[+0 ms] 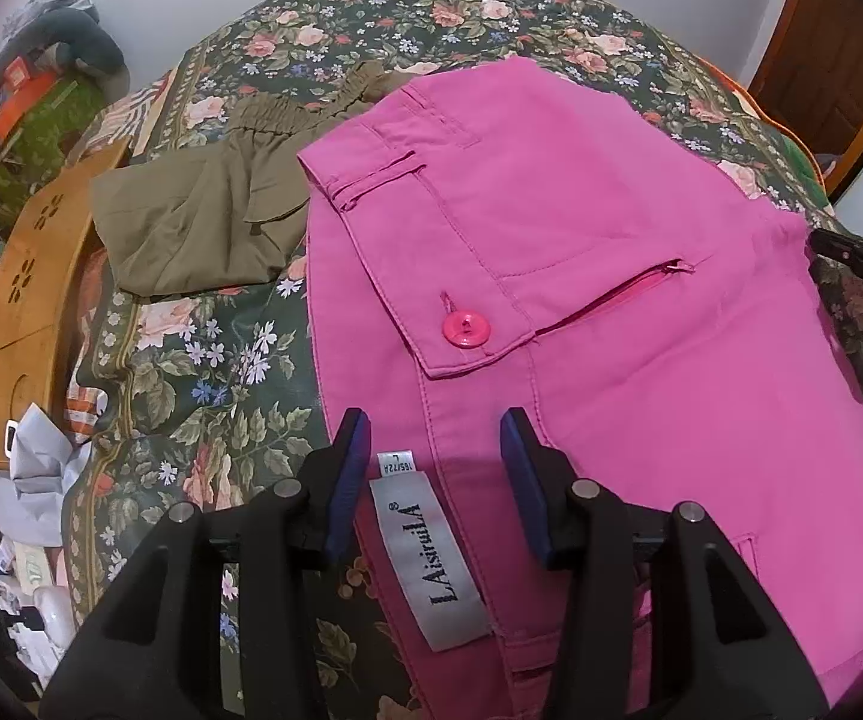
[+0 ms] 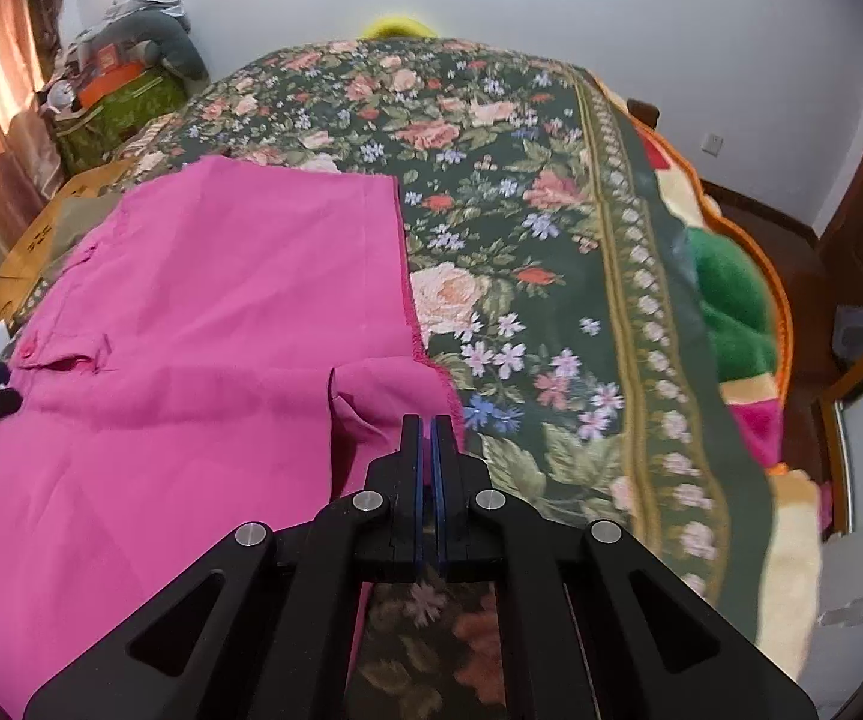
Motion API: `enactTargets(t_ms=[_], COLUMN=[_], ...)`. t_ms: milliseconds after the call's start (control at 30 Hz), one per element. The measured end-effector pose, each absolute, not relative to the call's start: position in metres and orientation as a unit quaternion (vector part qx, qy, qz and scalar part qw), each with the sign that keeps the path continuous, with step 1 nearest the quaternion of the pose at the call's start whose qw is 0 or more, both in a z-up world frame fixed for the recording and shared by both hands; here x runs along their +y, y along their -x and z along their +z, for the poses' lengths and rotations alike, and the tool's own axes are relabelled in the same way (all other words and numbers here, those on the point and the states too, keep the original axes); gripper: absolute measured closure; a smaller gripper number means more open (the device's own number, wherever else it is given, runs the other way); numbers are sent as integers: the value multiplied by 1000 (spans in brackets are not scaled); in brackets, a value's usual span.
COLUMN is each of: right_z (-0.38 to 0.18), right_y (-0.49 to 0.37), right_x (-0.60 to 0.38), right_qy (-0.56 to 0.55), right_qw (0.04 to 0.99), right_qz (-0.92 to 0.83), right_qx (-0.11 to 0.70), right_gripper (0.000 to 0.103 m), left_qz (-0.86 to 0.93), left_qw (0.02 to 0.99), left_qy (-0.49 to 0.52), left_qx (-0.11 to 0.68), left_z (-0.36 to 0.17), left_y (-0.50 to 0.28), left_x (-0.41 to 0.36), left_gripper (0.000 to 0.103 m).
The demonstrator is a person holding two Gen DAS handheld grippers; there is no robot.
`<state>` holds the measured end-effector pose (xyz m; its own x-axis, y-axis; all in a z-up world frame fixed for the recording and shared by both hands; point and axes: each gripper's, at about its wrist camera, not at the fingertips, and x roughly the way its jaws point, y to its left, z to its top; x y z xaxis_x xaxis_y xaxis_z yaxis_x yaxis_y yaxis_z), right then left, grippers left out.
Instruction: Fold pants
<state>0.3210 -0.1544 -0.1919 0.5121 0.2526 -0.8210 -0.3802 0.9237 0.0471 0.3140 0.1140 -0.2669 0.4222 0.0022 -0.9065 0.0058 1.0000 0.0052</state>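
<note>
Your left gripper (image 1: 434,432) is spread wide, blue pads apart, hovering over the waistband end of the bright pink cotton pants (image 1: 581,276); nothing sits between its fingers. Your right gripper (image 2: 427,432) has its fingers pressed together on a raised fold of the pink fabric at the pants' right edge; only a thin gap shows between the blue pads.

The pants lie flat on the dark green floral bedspread (image 1: 203,360), spread across its middle.

Only the left wrist view shows:
- the white woven brand label (image 1: 431,558) inside the waistband, directly between and below the open fingers
- the round pink button (image 1: 466,328) on the pocket flap and the zipped pocket beside it
- an olive-green folded garment (image 1: 191,228) touching the pants' far left edge
- a light wooden board with flower-shaped cutouts (image 1: 23,300) at the bed's left side
- the black tip of your right gripper at the pants' right edge

Only the right wrist view shows:
- the pinched, bunched fold itself, lifted off the bedspread
- the pants' (image 2: 191,312) right edge running straight along the bedspread (image 2: 551,240)
- a green and orange plush blanket (image 2: 731,312) past the bedspread's border, on the right
</note>
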Motion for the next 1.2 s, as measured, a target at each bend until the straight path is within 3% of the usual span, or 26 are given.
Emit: enactTargets(t_ms=[233, 333, 400, 500, 800, 933, 1000, 1067, 1133, 1200], right_z=[-172, -171, -171, -172, -198, -211, -216, -218, -218, -222], right_y=[-319, -323, -326, -330, -350, -356, -358, -357, -355, -355], right_x=[-164, -164, -164, -163, -147, -146, -148, -146, -143, -137], right_qy=[59, 49, 43, 36, 38, 31, 20, 22, 33, 50], right_qw=[871, 872, 875, 885, 860, 850, 846, 844, 841, 835], right_qz=[191, 191, 185, 168, 190, 201, 203, 209, 217, 220], right_qx=[449, 449, 445, 432, 472, 486, 493, 493, 495, 501], right_gripper=[96, 79, 60, 50, 50, 50, 50, 50, 57, 73], left_qz=[-7, -6, -7, -14, -33, -42, -32, -28, -26, -22], left_qw=[853, 857, 857, 853, 822, 821, 824, 825, 827, 833], left_qy=[0, 15, 29, 58, 114, 116, 112, 115, 115, 104], left_qx=[522, 515, 514, 519, 557, 558, 555, 552, 549, 544], left_z=[-246, -237, -233, -233, -266, -274, -275, -274, -273, -272], left_y=[-319, -329, -337, -352, -383, -384, -383, -383, -383, -382], left_x=[116, 124, 130, 139, 146, 144, 144, 146, 147, 144], left_gripper=[55, 54, 54, 54, 55, 71, 87, 93, 94, 95])
